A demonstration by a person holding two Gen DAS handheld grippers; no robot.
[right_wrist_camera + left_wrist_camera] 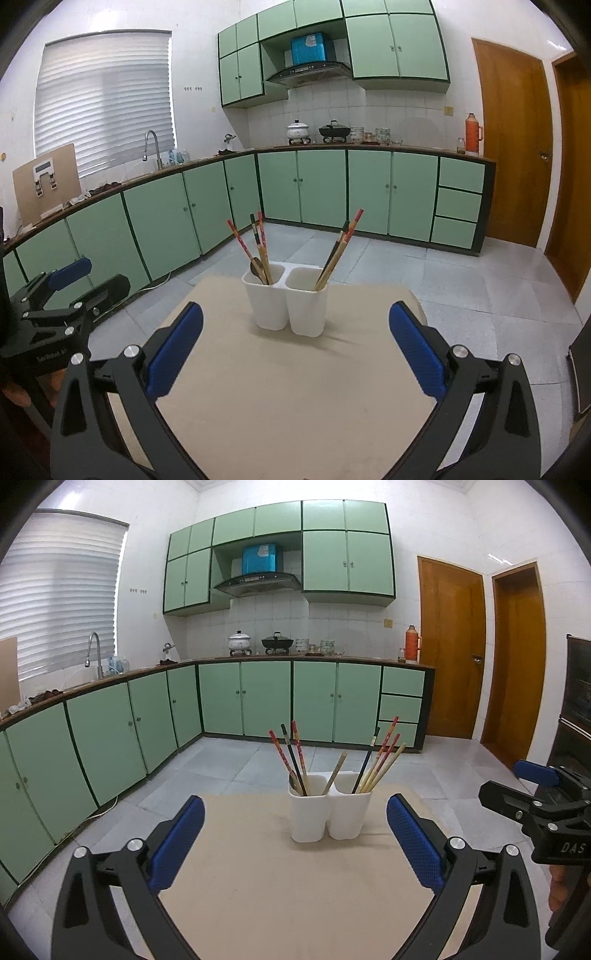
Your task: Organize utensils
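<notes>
Twin white holders [328, 812] — chopsticks [295, 757] upright, splayed

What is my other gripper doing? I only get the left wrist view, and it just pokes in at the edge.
Observer: The right gripper is wide open, with nothing between its blue pads. It is aimed at the white cups.
Operator: And that brown thing at my left edge?
Observer: It is a brown board leaning upright. It carries a white label that your view cuts off.
</notes>
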